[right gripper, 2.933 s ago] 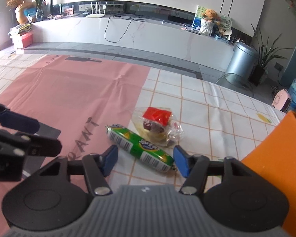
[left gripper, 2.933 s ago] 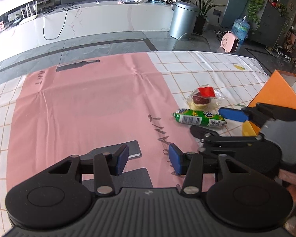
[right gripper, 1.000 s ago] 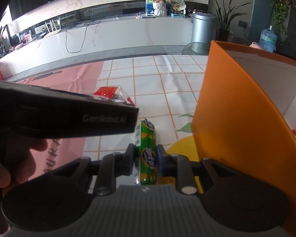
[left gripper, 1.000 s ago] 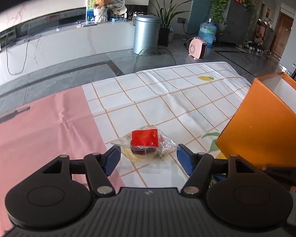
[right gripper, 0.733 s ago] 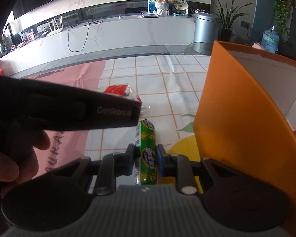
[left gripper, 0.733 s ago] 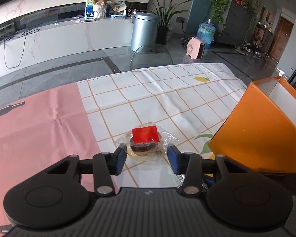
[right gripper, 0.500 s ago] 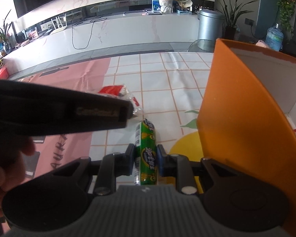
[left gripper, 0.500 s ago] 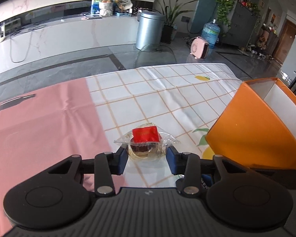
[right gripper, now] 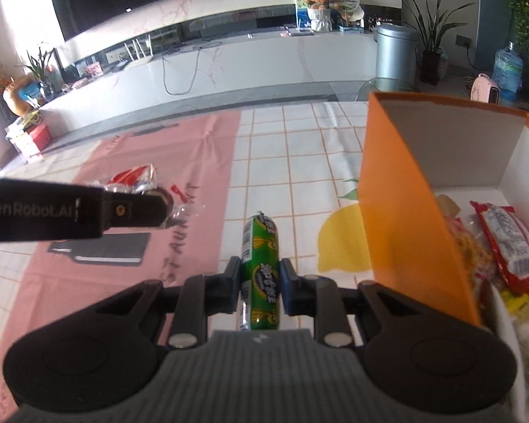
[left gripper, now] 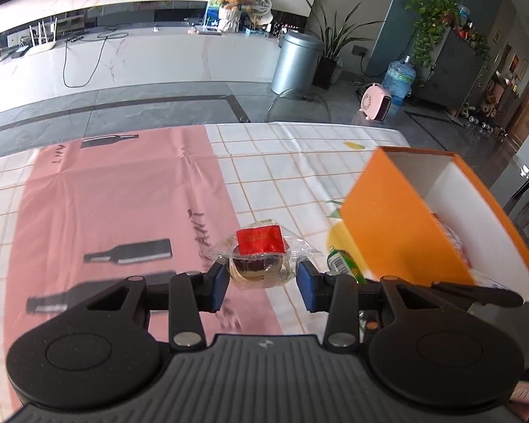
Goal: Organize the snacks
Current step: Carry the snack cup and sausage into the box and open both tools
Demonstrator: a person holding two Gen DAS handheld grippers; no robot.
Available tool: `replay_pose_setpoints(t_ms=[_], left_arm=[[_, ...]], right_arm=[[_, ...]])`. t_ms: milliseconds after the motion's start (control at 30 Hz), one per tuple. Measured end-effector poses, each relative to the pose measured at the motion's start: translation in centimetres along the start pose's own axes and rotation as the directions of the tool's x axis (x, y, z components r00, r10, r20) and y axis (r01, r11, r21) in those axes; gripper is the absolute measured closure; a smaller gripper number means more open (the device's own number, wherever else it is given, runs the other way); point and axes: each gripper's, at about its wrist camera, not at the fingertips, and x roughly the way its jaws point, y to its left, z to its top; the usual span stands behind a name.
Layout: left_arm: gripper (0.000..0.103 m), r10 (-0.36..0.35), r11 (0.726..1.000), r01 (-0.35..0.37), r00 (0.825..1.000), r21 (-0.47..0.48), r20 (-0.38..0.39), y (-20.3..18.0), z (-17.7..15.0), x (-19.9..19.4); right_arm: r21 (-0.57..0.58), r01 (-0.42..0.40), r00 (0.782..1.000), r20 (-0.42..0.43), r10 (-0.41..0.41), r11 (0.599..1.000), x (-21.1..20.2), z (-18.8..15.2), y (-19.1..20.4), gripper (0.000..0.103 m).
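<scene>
My left gripper is shut on a clear-wrapped cake with a red label and holds it above the tablecloth. It also shows in the right wrist view, held up at the left. My right gripper is shut on a green snack tube, lifted off the table just left of the orange box. The tube's end peeks out in the left wrist view. The orange box is open, with several snack packets inside.
The table is covered by a pink and white checked cloth with bottle prints. The box wall stands close on the right of both grippers. A glass chair back stands beyond the far table edge.
Both grippers have risen with their snacks. The left one closed on the cake and lifted it off the cloth. The right gripper now looks down into the open box.
</scene>
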Motion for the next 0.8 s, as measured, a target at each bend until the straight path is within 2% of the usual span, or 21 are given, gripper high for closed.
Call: replay_pose_setpoints(t_ms=[200,433,567,800], left_arm=[[0.057,-0.017,0.996,0.016,1.0,0.084,0.017,-4.0,-0.9,-4.4],[0.057,-0.077,0.981,0.066,0.996,0.185,0.054,-10.0,-0.3,-6.8],[0.057,-0.122,0.963,0.109,0.992,0.245,0.038,-13.7,0.7,-6.1],[0.057,-0.117,0.908,0.111,0.993,0.403,-0.009,-20.4,2.4,-1.9]], right_arm=[[0.013,-0.049,0.997,0.064,0.048,0.999,-7.4,-1.0,-1.1,0.084],[0.031,-0.039,0.992,0.12,0.035,0.999,-14.9,-1.6,-5.3,0.084],[0.007,-0.004,0.991,0.133,0.003,1.0,-18.0,-1.4,-8.5,0.084],[-0.048,0.06,0.99,0.13,-0.053,0.997,-20.6,-0.1,-14.0,0.084]])
